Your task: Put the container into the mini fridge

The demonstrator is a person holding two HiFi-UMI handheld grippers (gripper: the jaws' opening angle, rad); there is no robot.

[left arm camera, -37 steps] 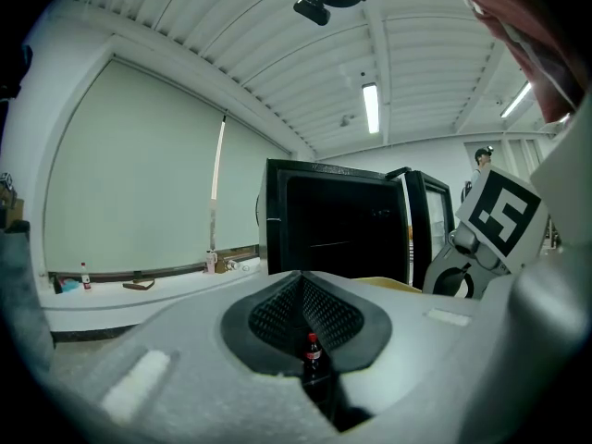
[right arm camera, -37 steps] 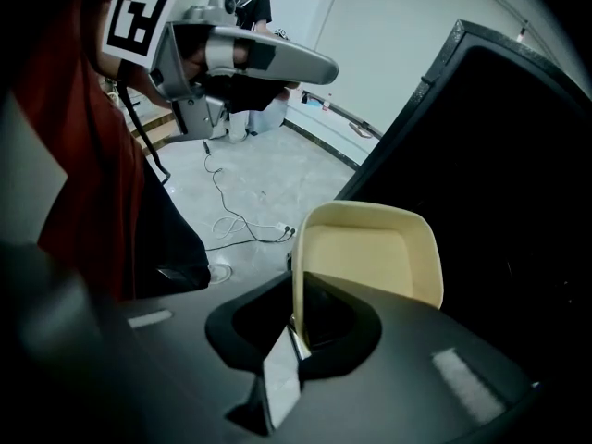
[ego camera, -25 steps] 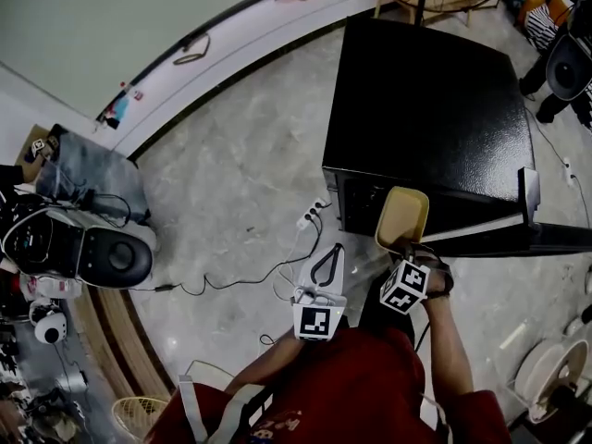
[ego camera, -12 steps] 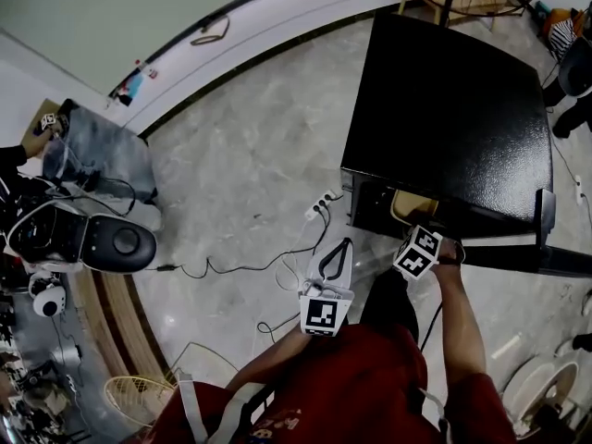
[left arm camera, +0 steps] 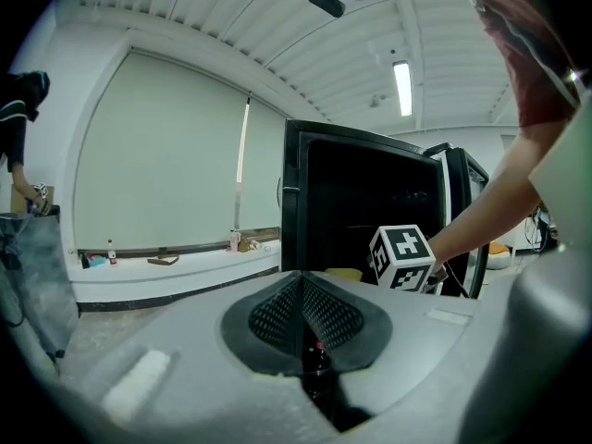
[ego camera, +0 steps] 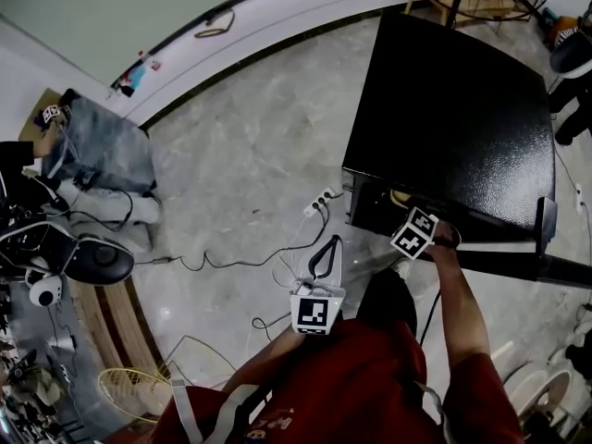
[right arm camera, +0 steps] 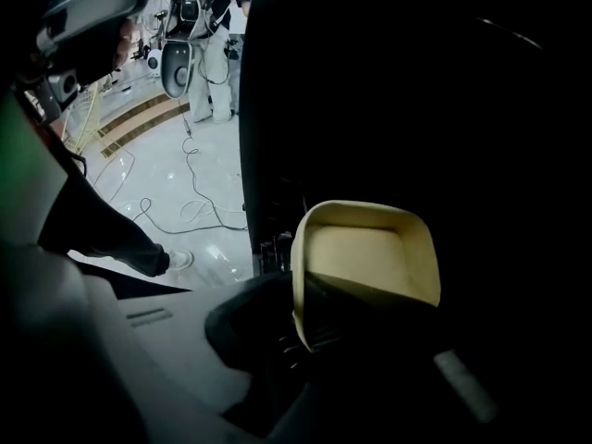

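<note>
The black mini fridge [ego camera: 453, 109] stands on the marble floor with its door [ego camera: 548, 222] swung open at the right. My right gripper [ego camera: 416, 231] reaches steeply down into the opening, shut on the near rim of the cream container [right arm camera: 365, 257]. In the right gripper view the container sits within the dark fridge interior [right arm camera: 416, 91]. Only a yellow sliver of the container [ego camera: 400, 197] shows from the head view. My left gripper [ego camera: 324, 257] hangs shut and empty in front of the fridge [left arm camera: 361, 211], and its view shows the right gripper's marker cube [left arm camera: 403, 257].
A white power strip [ego camera: 319, 202] with trailing cables [ego camera: 231, 262] lies on the floor left of the fridge. A grey bag [ego camera: 102, 146] and a black round device [ego camera: 92, 259] sit at far left. A wicker basket [ego camera: 139, 396] is near my feet. Another person [ego camera: 569, 63] stands beyond the fridge.
My right gripper has carried the container forward and down into the fridge opening, so it is now almost hidden from the head view. The left gripper has barely shifted.
</note>
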